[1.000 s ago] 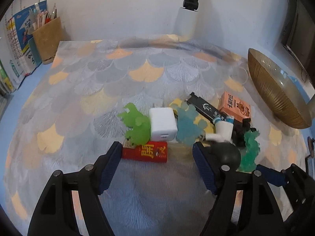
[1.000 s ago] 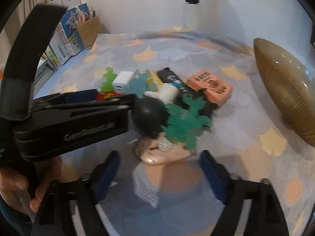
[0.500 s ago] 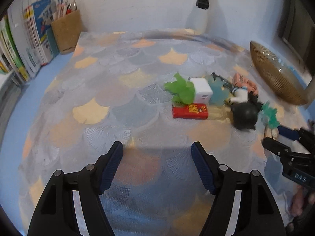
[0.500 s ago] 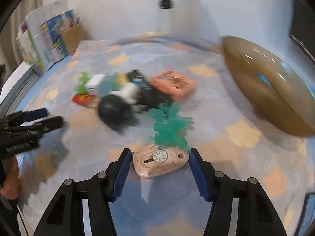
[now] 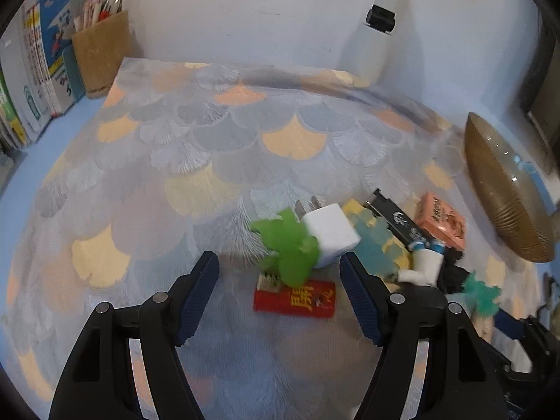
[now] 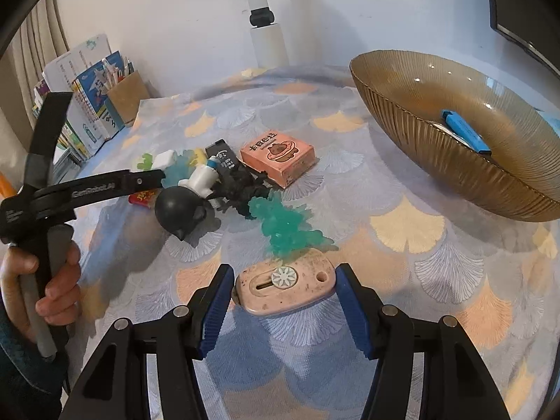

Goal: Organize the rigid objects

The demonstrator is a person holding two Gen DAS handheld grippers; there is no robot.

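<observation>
Bowl (image 6: 455, 171), one blue marker (image 6: 463, 133)

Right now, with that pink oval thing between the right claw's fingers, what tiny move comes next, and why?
Probably lift it and carry it toward the amber bowl. The right gripper has just closed on the pink oval case, and a blue marker already lies in that bowl.

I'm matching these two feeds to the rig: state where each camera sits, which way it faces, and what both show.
Left wrist: on the left gripper, looking down past its open fingers at the red printed box.
Right wrist: on the right gripper, looking down at the pink oval case clamped between its pads; the left gripper and a hand show.
Shared: white charger cube, amber ribbed glass bowl.
</observation>
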